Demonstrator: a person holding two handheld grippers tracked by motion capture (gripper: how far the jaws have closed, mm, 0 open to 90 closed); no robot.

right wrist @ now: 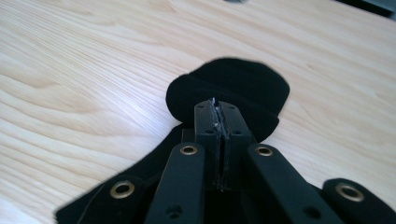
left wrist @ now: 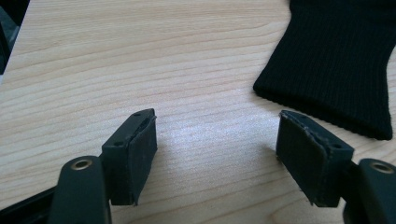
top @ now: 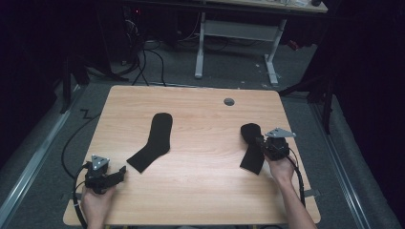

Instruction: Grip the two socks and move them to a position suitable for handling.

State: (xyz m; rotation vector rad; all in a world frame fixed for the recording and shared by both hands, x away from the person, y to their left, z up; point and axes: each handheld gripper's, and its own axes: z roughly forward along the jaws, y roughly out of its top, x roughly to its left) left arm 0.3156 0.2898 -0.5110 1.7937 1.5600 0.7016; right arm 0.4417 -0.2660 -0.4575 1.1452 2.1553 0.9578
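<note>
Two black socks on a wooden table (top: 191, 191), a gripper near each.

High view: left sock (top: 154, 141) lies flat and stretched out on the left half, cuff end nearest the person. Left gripper (top: 120, 172) sits low at the near left corner, aimed at that cuff but apart from it. Right sock (top: 252, 147) lies on the right half with its far end folded or bunched. Right gripper (top: 260, 142) is directly over its middle, hand behind. Judgement: one sock per hand, likely so the pair can be brought together.

Left gripper view: jaws spread wide over bare wood, nothing between them. Ribbed cuff of the left sock (left wrist: 334, 65) lies just beyond the right-hand jaw, near but not touching. Looks lined up for a grab at the cuff edge.

Right gripper view: jaws pressed together, right gripper (right wrist: 218, 103) low on the right sock (right wrist: 233, 88). Rounded fold of fabric rises just past the tips; more cloth spreads beneath. Whether fabric is actually pinched between the pads I cannot tell.
</note>
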